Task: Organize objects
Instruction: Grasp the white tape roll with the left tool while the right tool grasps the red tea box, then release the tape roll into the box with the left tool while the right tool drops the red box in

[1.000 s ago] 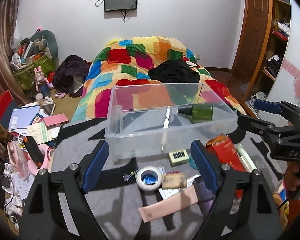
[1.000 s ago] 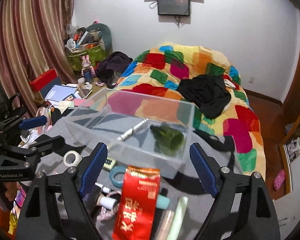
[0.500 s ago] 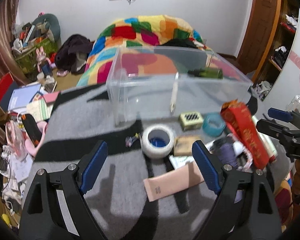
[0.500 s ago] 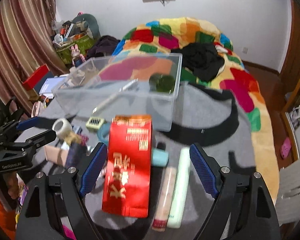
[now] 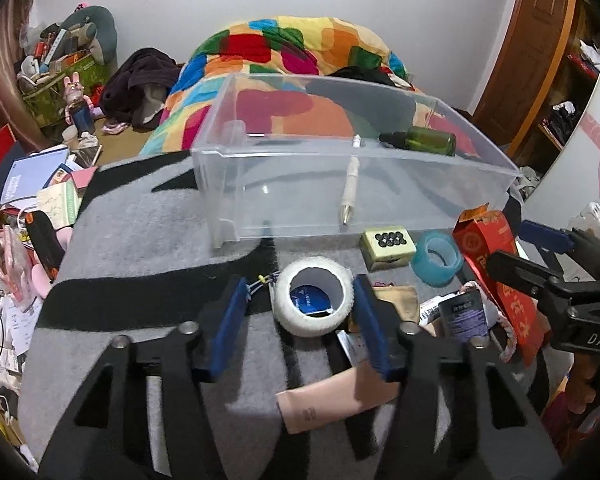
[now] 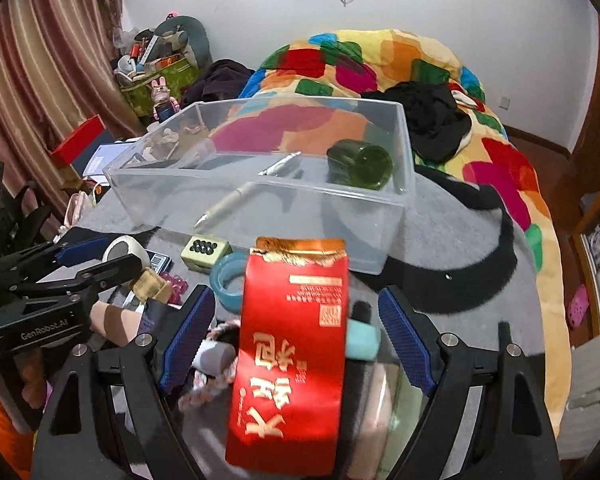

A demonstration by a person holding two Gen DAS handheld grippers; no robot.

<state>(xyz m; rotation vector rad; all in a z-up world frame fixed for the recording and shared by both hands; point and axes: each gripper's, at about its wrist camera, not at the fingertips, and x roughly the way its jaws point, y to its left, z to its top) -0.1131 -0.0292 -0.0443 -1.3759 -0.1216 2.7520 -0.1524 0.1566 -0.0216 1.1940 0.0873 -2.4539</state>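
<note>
Right now my left gripper [image 5: 300,312] straddles the white tape roll [image 5: 314,300], which lies on the grey mat [image 5: 140,240] with its hole facing up at me. The right pad seems to touch the roll's side, while a small gap shows at the left pad, so the fingers are parted around it and not yet clenched.

My right gripper [image 6: 294,338] is spread wide as well, its blue pads [image 6: 404,340] standing apart on either side of the red packet [image 6: 292,356]. The packet lies lengthwise between them, its gold-edged top toward the far side, and neither pad touches it.

Beyond both grippers sits the clear plastic bin [image 5: 380,200], its near wall close behind the clutter. Inside it lie a pen [image 5: 350,184], tip toward me, and a green bottle [image 5: 424,142] on its side at the far right.

Between the roll and the bin I see a pale green box [image 5: 386,242] with black dots on top, and just to its right a blue tape ring [image 5: 438,256]. A tan tube [image 5: 332,404] lies near me, partly under my left fingers. A colourful quilt [image 6: 380,64] covers the bed behind the bin.
</note>
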